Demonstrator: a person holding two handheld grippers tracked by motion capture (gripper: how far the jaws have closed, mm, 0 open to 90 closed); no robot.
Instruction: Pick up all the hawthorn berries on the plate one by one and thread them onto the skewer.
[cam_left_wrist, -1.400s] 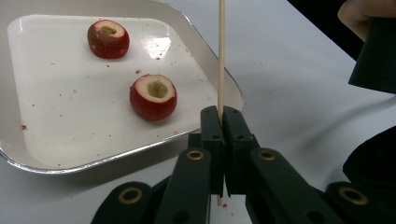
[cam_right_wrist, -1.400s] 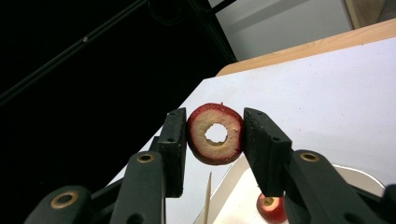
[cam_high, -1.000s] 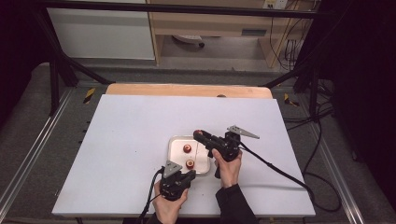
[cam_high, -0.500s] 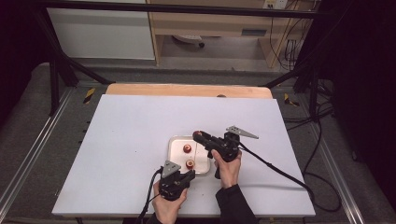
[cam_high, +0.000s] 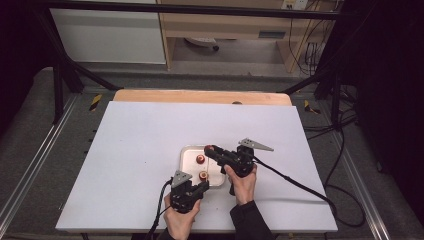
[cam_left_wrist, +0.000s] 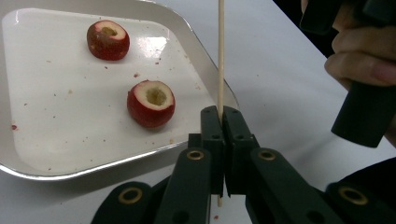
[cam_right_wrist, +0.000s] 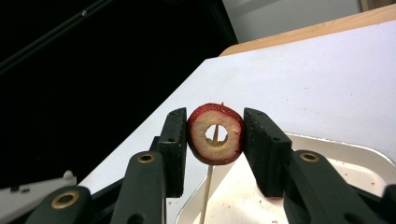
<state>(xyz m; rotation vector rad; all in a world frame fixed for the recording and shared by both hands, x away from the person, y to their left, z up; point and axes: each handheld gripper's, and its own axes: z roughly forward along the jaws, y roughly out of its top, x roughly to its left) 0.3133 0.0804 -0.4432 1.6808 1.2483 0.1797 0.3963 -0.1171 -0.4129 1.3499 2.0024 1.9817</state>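
The left tool (cam_left_wrist: 219, 116) is pressed tight on an upright skewer (cam_left_wrist: 220, 56); the right tool (cam_right_wrist: 215, 135) pinches a cored fruit (cam_right_wrist: 215, 134) (skewer inside its hole) above the tray (cam_right_wrist: 327, 144).

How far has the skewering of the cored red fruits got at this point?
In hand: the left gripper is shut on an upright wooden skewer, and the right gripper clamps a cored red fruit with the skewer's tip showing through its hole. Nothing looks fully threaded yet. Left: two cored fruits wait on the white tray.
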